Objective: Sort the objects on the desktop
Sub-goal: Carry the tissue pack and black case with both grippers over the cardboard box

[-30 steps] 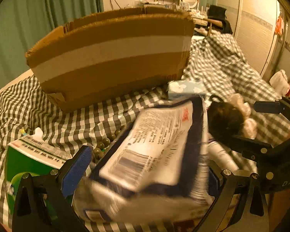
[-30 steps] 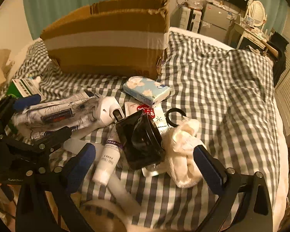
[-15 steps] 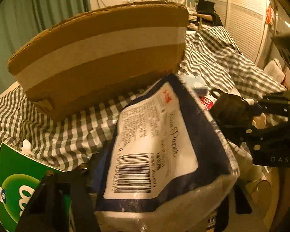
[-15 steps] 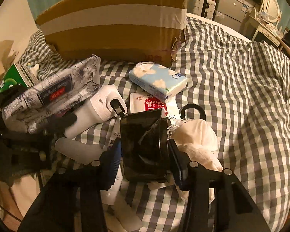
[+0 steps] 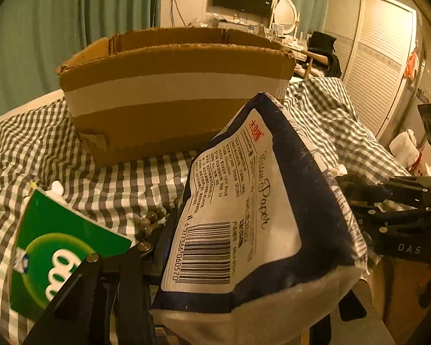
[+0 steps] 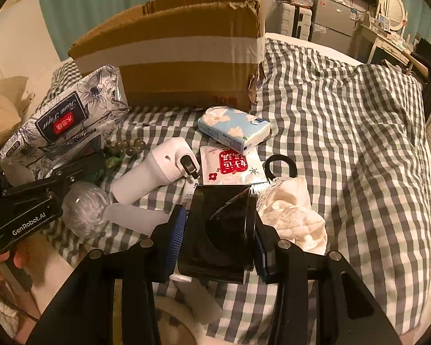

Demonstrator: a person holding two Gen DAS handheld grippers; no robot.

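Lifting tissue pack (image 5: pixel 244 221) higher; right gripper (image 6: pixel 218 235) now clamping black case (image 6: pixel 218 230).

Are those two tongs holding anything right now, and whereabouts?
Yes. The left tongs clamp the navy-and-white plastic tissue pack at its lower end. The right tongs squeeze the glossy black box-shaped object by its two sides.

A tissue pack (image 5: pixel 244 215) at centre of the left wrist view carries "Tissue Paper" in script, red Chinese characters and a barcode numbered 6 977366 060570. At 3 o'clock, a black gripper (image 5: pixel 399 230) reads "DAS". In the right wrist view, the other gripper (image 6: pixel 26 215) at 9 o'clock reads "GenRobot.AI"; the pack's front label (image 6: pixel 61 118) at 10 o'clock repeats "Tissue Paper". A sachet (image 6: pixel 230 166) near centre bears red Chinese characters, too small to make out.
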